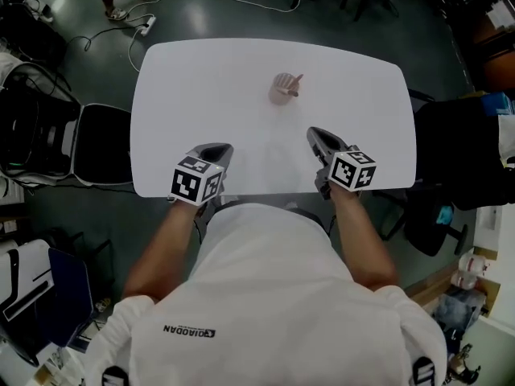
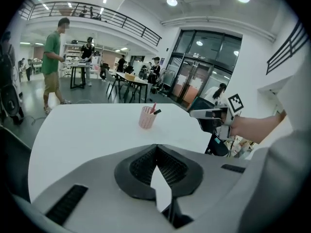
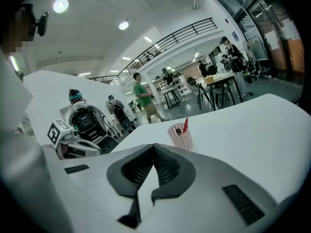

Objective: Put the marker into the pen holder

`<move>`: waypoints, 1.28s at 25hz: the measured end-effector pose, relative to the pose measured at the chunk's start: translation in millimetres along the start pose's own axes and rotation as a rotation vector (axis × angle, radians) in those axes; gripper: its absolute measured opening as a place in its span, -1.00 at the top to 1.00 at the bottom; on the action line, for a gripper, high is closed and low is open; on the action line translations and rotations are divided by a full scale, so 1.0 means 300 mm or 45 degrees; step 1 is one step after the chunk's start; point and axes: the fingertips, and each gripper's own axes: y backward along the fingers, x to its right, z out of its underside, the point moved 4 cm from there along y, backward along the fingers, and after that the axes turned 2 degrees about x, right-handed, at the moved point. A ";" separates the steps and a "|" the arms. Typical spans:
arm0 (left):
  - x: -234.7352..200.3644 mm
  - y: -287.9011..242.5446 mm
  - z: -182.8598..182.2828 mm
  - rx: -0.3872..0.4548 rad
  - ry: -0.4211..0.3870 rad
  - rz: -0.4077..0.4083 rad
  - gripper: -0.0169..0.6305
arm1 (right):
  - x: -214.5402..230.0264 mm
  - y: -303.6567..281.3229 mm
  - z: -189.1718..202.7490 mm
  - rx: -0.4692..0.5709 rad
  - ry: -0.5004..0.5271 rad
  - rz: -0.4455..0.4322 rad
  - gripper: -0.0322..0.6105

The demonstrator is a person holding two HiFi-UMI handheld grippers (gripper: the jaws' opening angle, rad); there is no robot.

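A pink mesh pen holder (image 1: 282, 89) stands upright at the middle of the white table (image 1: 185, 79). A red marker (image 1: 296, 80) leans inside it, its top sticking out over the rim. The holder (image 2: 146, 117) with the marker (image 2: 153, 108) shows ahead in the left gripper view, and again as holder (image 3: 180, 136) and marker (image 3: 185, 124) in the right gripper view. My left gripper (image 1: 216, 152) and right gripper (image 1: 315, 136) hover near the table's front edge, well short of the holder. Both are shut with nothing between the jaws, as the left gripper (image 2: 156, 148) and right gripper (image 3: 154, 146) show.
Black chairs (image 1: 100, 145) stand at the table's left and a dark chair (image 1: 451, 147) at its right. A cable and power strip (image 1: 146, 26) lie on the floor beyond. People walk and stand among tables in the hall behind (image 2: 51, 57).
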 end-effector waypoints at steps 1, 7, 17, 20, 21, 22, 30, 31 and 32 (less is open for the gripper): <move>0.017 -0.007 -0.011 0.012 -0.005 -0.001 0.87 | -0.012 0.027 0.022 -0.033 0.020 -0.019 0.84; 0.216 -0.058 0.006 0.047 -0.041 -0.003 0.87 | -0.018 0.246 0.094 -0.108 0.192 -0.119 0.84; 0.689 0.040 0.053 0.303 0.122 -0.085 0.87 | 0.010 0.809 0.230 -0.031 0.324 -0.255 0.84; 0.856 0.053 0.136 0.338 0.135 -0.120 0.87 | 0.048 0.975 0.313 -0.038 0.307 -0.293 0.84; 0.909 0.056 0.170 0.342 0.144 -0.124 0.87 | 0.056 1.023 0.336 -0.041 0.308 -0.301 0.84; 0.958 0.057 0.206 0.339 0.154 -0.129 0.87 | 0.062 1.066 0.354 -0.043 0.309 -0.307 0.84; 1.230 0.146 0.398 0.298 0.213 -0.218 0.87 | 0.064 1.270 0.427 -0.058 0.296 -0.391 0.84; 1.245 0.171 0.415 0.285 0.210 -0.230 0.87 | 0.052 1.273 0.426 -0.049 0.288 -0.401 0.84; 1.258 0.192 0.435 0.266 0.206 -0.243 0.87 | 0.039 1.273 0.425 -0.036 0.277 -0.412 0.84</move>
